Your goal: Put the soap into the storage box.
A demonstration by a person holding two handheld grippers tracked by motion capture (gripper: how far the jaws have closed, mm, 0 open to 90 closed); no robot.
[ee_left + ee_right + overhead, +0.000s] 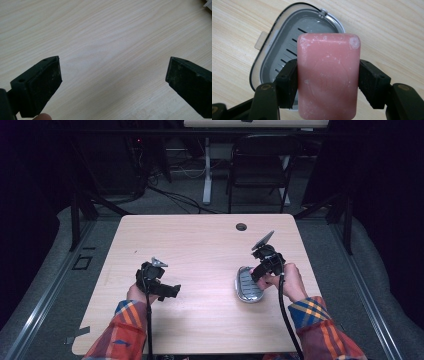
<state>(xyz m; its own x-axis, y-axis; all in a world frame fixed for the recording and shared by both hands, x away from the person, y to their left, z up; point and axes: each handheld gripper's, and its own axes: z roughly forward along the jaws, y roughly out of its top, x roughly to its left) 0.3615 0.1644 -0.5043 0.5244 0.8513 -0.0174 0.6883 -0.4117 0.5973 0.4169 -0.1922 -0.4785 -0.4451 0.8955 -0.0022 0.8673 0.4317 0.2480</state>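
Two pads of my right gripper (328,82) clamp a pink soap bar (328,75) by its long sides, just above the open grey soap dish (284,42) on the table (200,245); my left gripper (113,80) stands wide apart, holding nothing

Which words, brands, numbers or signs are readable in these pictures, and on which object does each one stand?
None can be read.
Pink soap bar, held in the right tool: an oval stamp with raised marks on its face, too worn and blurred to read.
Grey soap dish: no writing visible.
Wooden table: no writing visible.
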